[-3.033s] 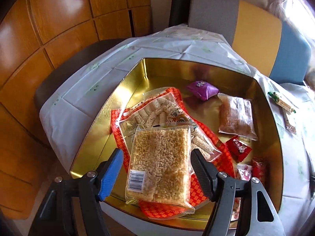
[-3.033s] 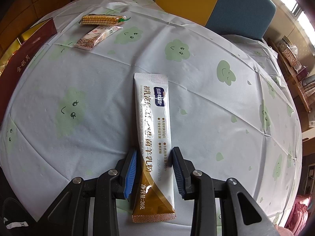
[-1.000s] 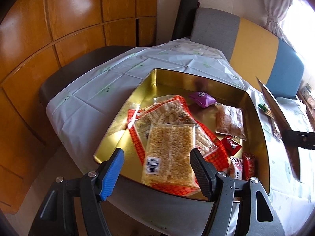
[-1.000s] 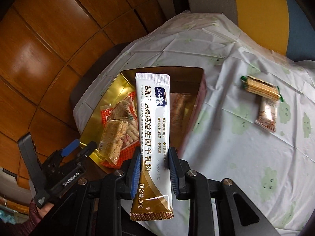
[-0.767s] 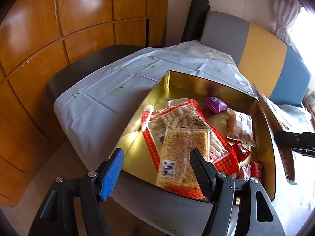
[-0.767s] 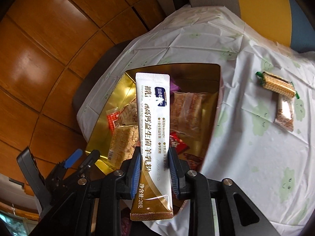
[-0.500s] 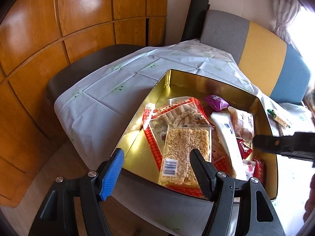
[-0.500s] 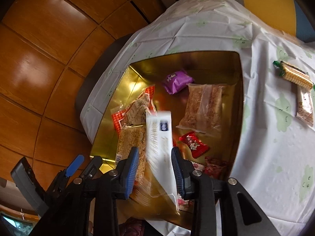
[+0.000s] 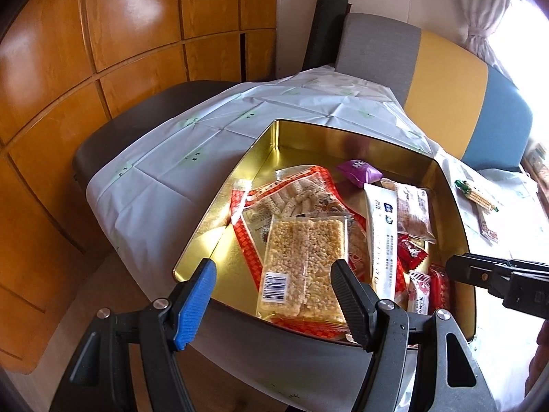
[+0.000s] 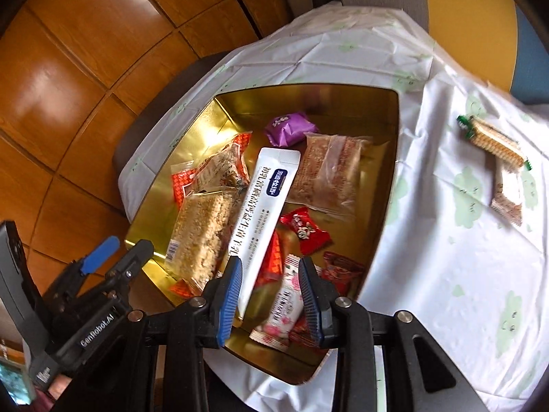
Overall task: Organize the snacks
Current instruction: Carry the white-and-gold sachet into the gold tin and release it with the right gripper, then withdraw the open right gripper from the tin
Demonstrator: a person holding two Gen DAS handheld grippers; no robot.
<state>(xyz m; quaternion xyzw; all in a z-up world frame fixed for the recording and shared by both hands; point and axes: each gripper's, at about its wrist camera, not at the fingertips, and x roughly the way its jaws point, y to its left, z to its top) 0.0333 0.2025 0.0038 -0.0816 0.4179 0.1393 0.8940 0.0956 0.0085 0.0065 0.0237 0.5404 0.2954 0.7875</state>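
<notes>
The tin is gold metal, its inside mirror-glossy and throwing reflections. The rice-cake pack and the brown crumbly pack are clear, shiny plastic film over rough, grainy contents. The long sachet looks smooth, white and satin. The tablecloth is thin, creased, faintly shiny sheeting. The wall panels are varnished, glossy wood. The chair back is matt woven cloth.

One gold tin holds about nine snack packets; two more packets lie on the tablecloth.
</notes>
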